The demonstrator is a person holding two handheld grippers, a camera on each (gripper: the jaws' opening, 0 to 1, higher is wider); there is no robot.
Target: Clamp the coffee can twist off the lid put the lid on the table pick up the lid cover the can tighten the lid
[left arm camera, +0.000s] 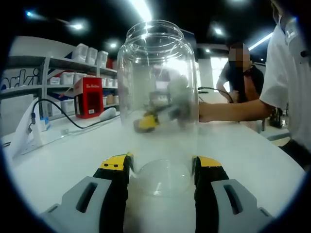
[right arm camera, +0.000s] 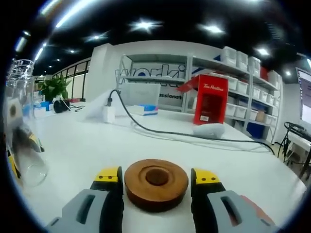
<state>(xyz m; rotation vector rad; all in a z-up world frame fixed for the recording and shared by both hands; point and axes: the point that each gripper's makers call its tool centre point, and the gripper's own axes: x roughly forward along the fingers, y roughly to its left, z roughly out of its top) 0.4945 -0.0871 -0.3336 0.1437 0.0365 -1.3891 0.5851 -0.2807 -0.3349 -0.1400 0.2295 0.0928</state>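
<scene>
Left gripper: fingers closed against the base of the clear, uncapped coffee can, steadying it upright on the white bench. Right gripper: fingers bracket the wooden lid lying flat on the bench, apparently touching its sides, though firm grip is uncertain; placement suits retrieval for recapping.

The can between the left jaws is clear glass. The lid between the right jaws is brown wood. Jaws are black with yellow tips. Beyond, the table is white, the box red.
</scene>
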